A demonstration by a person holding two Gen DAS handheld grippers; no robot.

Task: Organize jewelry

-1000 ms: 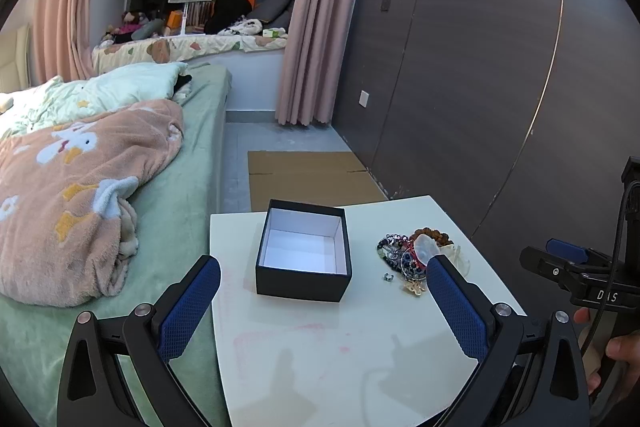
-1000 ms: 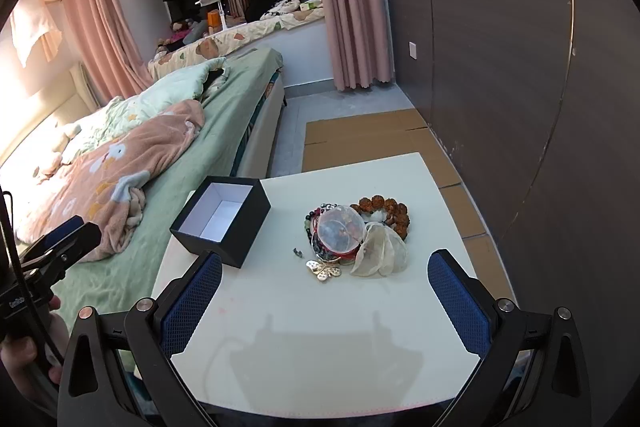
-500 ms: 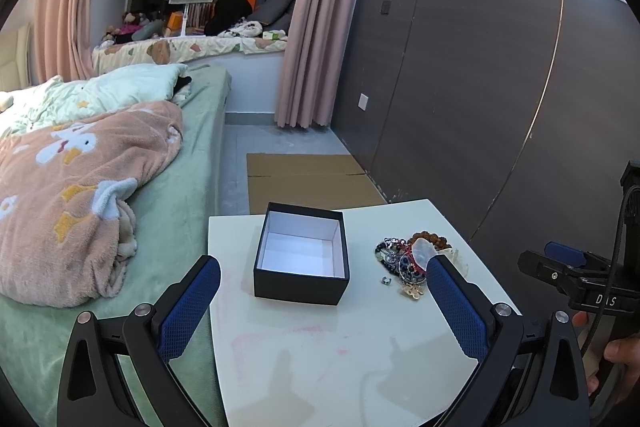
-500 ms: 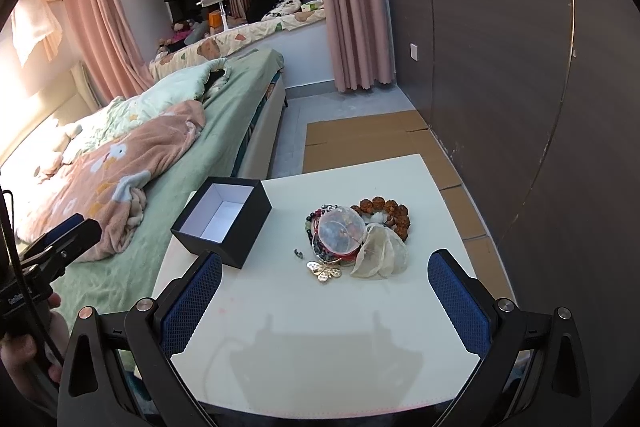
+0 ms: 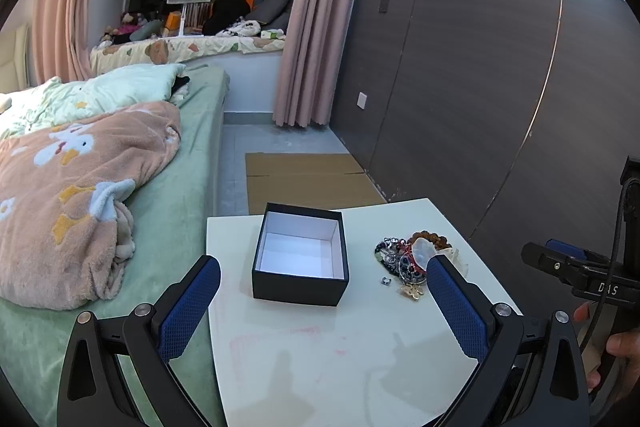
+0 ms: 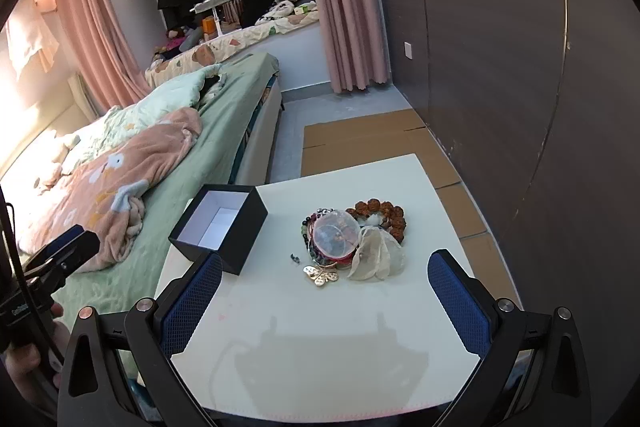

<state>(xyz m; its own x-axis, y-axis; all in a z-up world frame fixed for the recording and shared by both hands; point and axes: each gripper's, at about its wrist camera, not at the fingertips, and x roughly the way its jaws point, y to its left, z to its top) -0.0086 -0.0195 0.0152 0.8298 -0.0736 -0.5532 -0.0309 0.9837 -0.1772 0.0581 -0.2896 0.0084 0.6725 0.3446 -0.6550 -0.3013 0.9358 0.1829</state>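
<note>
An open black box (image 5: 301, 254) with a white, empty inside stands on the white table (image 5: 320, 355); it also shows in the right wrist view (image 6: 219, 227). To its right lies a pile of jewelry (image 5: 412, 259): brown bead bracelet (image 6: 380, 213), clear round lid (image 6: 335, 236), pale shell pieces (image 6: 374, 259), gold butterfly charm (image 6: 321, 275), small ring (image 5: 385, 281). My left gripper (image 5: 322, 301) is open and empty, above the table's near side, before the box. My right gripper (image 6: 324, 297) is open and empty, just short of the pile.
A bed (image 5: 100, 163) with a pink blanket runs along the table's left side. A dark panelled wall (image 5: 480, 99) stands on the right. Cardboard sheets (image 5: 308, 179) lie on the floor beyond the table. The other gripper's handle shows at each view's edge.
The left gripper has drifted slightly, so the box and pile sit a little lower and left in its view. The right view is almost unchanged. Both grippers stay open.
</note>
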